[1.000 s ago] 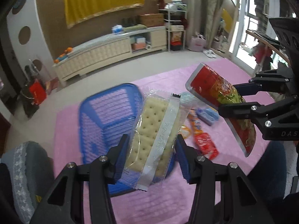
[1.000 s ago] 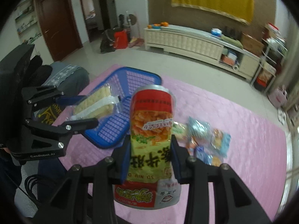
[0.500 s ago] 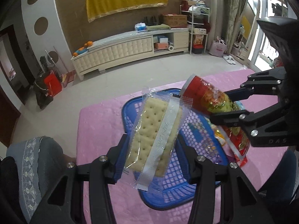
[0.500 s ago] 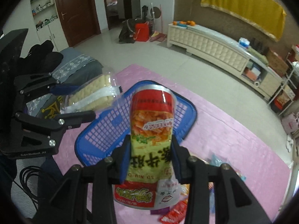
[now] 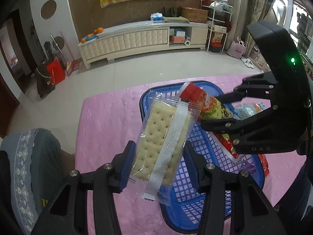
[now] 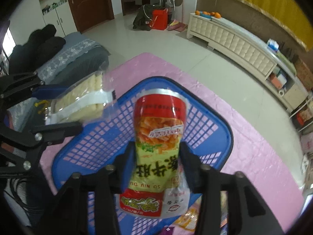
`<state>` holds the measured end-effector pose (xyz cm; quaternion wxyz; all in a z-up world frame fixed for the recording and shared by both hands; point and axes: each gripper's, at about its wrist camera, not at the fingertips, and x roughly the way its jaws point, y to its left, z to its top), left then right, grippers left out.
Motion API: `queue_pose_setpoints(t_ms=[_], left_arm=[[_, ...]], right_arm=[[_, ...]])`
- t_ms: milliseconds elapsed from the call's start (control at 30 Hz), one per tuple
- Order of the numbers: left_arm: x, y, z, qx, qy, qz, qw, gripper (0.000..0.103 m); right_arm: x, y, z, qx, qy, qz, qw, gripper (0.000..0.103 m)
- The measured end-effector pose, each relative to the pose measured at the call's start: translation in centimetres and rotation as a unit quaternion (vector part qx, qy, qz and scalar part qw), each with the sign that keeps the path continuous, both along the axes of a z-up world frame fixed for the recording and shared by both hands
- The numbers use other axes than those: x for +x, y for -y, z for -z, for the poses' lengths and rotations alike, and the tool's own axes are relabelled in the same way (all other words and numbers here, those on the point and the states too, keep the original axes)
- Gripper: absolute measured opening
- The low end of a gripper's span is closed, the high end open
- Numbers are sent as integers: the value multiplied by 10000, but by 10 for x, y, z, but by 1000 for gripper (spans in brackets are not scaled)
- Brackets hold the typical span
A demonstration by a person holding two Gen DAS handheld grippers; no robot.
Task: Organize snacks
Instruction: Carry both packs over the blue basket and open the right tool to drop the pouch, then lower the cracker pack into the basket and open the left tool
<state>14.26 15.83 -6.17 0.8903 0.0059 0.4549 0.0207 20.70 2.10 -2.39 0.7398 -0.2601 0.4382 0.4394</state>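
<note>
Both grippers are hanging over the blue basket [image 5: 197,205] on the pink cloth [image 5: 109,121]. Left gripper [image 5: 158,161] is pinching a clear pack of crackers [image 5: 162,139] by its sides, tilted above the basket's near edge. Right gripper [image 6: 157,161] is spreading its jaws, the red and yellow snack bag [image 6: 158,145] between them and seemingly slipping free. Judging by this, the drop-in step is under way; next, the crackers need releasing over the basket's floor. More snacks [image 5: 252,107] are lying beyond.
</note>
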Motion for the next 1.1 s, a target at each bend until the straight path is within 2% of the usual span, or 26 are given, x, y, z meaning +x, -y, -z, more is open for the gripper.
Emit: queue_pose_setpoints(t_ms=[67, 133, 200, 267, 533, 767, 1100], left_arm=[[0, 3, 3, 0, -42, 6, 10000, 47], [-1, 9, 3, -6, -58, 28, 10000, 47], [-1, 13, 3, -13, -76, 47, 10000, 47], [-1, 18, 3, -18, -101, 64, 9999, 47], [7, 33, -2, -10, -127, 250, 9996, 47], [30, 48, 6, -20, -287, 344, 9990, 48], [67, 58, 22, -133, -423, 381, 9983, 48]], right_arm=[[-2, -6, 5, -168, 201, -122, 9996, 71], [-9, -8, 5, -263, 581, -176, 9978, 89], [-12, -3, 1, -231, 798, -128, 9965, 94], [-8, 5, -3, -191, 818, 30, 9965, 95], [8, 47, -16, 25, 422, 682, 9968, 95], [16, 69, -9, 5, 244, 995, 9947, 95], [38, 90, -1, 56, 214, 1295, 9913, 95]])
